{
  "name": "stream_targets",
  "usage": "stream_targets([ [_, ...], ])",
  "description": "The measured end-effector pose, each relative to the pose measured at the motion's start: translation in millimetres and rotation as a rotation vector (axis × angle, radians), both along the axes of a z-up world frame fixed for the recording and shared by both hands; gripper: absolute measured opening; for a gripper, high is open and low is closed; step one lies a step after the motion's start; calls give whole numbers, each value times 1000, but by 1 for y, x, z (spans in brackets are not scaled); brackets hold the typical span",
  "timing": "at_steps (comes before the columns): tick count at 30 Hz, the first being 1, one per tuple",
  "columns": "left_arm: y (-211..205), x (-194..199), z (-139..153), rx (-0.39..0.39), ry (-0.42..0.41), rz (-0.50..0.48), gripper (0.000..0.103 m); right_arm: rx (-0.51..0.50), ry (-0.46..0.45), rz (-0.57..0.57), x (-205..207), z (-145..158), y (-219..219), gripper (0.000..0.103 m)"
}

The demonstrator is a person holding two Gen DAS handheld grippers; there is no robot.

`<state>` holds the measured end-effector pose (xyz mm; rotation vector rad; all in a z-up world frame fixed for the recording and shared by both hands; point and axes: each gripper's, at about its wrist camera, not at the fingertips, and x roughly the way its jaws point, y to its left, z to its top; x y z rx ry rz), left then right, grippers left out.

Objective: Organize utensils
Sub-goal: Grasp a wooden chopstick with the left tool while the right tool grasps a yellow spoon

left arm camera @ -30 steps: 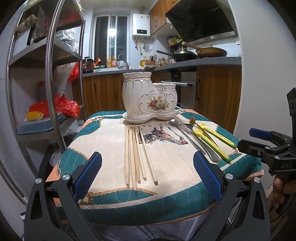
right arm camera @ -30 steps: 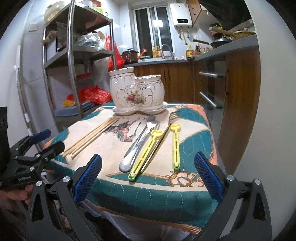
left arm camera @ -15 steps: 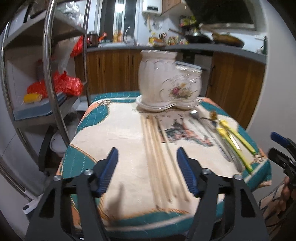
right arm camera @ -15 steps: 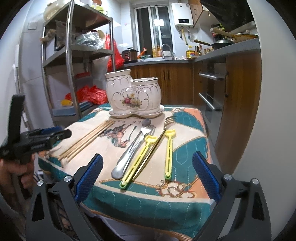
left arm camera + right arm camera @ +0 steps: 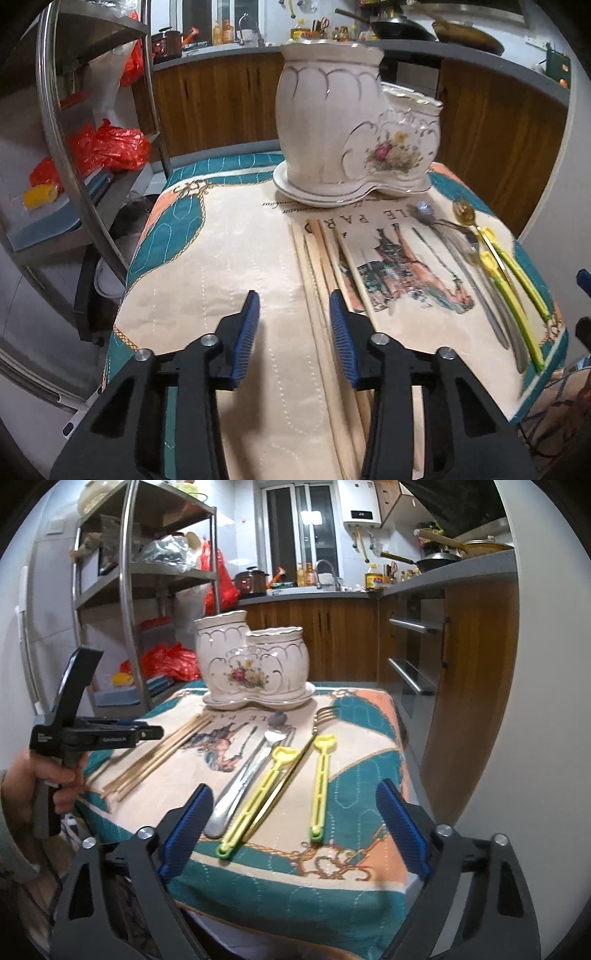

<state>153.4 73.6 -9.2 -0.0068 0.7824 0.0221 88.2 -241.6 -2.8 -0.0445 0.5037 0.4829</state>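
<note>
Left gripper (image 5: 293,332) has been carried in over the near edge of the patterned cloth (image 5: 229,258) and tipped downward; a second ago it hung back off the table edge. Its jaws have just been closing and now stand narrowed but not shut, with only bare cloth seen between them. The bundle of wooden chopsticks (image 5: 325,280) lies just right of that gap, passing under the right pad; no contact can be confirmed. Right gripper (image 5: 293,823) is kept wide apart and empty at the near table edge, its jaws just closed a little, with the steel spoon (image 5: 240,786) and yellow-handled pieces (image 5: 258,794) lying ahead. The ceramic holder (image 5: 340,133) stands at the far end, both compartments apparently unfilled. Judged: the chopstick pickup is only being lined up; a small shift right seems needed before clamping.
</note>
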Motion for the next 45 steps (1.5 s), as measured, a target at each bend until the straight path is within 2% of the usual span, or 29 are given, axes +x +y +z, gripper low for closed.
stream_targets([
  [3, 2, 3, -5, 3, 22, -6, 31, -17, 16, -5, 6, 0, -2, 71],
  [11, 5, 12, -5, -1, 49, -17, 30, -84, 119, 15, 46, 1, -1, 58],
  [16, 6, 23, -4, 25, 87, -26, 27, -150, 216, 28, 83, -1, 8, 37],
  [21, 9, 33, -1, 32, 146, -51, 27, -254, 326, 84, 110, -8, 25, 33],
  [26, 15, 45, 2, 45, 225, -98, 25, -310, 412, 135, 121, -11, 32, 30],
  [29, 15, 53, 3, 53, 296, -136, 25, -360, 453, 168, 127, -9, 37, 29],
  [36, 16, 75, 5, 66, 464, -194, 25, -490, 620, 230, 145, -7, 53, 29],
  [39, 15, 78, 3, 76, 492, -206, 25, -525, 653, 232, 150, -7, 59, 28],
  [40, 15, 80, 2, 82, 496, -208, 25, -533, 654, 236, 150, -7, 61, 22],
  [43, 15, 80, 1, 83, 494, -205, 23, -514, 654, 232, 148, -8, 64, 16],
  [45, 14, 76, 2, 81, 480, -210, 17, -481, 653, 223, 147, -9, 62, 13],
])
